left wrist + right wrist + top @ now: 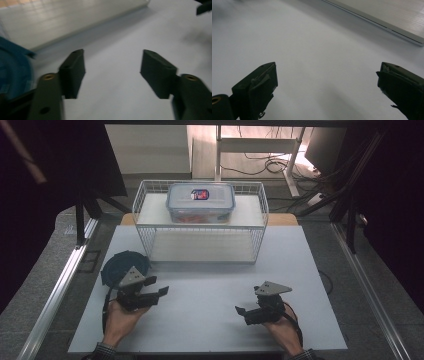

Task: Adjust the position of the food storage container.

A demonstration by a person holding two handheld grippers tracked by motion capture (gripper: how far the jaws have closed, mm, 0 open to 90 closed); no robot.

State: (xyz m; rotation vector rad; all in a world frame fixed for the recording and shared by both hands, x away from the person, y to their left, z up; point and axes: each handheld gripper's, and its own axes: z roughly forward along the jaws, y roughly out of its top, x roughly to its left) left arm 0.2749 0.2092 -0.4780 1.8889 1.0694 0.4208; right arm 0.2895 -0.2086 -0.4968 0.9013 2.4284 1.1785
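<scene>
- Left gripper (161, 289): jaws parted, nothing between, just beside blue plate (116, 265), perhaps a lid.
- Right gripper (241, 314): jaws spread wide, nothing held, over white board (210, 285).

Each hand carries a black gripper: the left gripper (159, 289) and the right gripper (242, 312) both wear a grey three-cornered plate on top, dotted with small dark holes. A black cable loops from each at about 7 o'clock and 5 o'clock. The jaws are blocky black pads on arms with brass-coloured screw holes; checked cuffs show at both wrists.
</scene>
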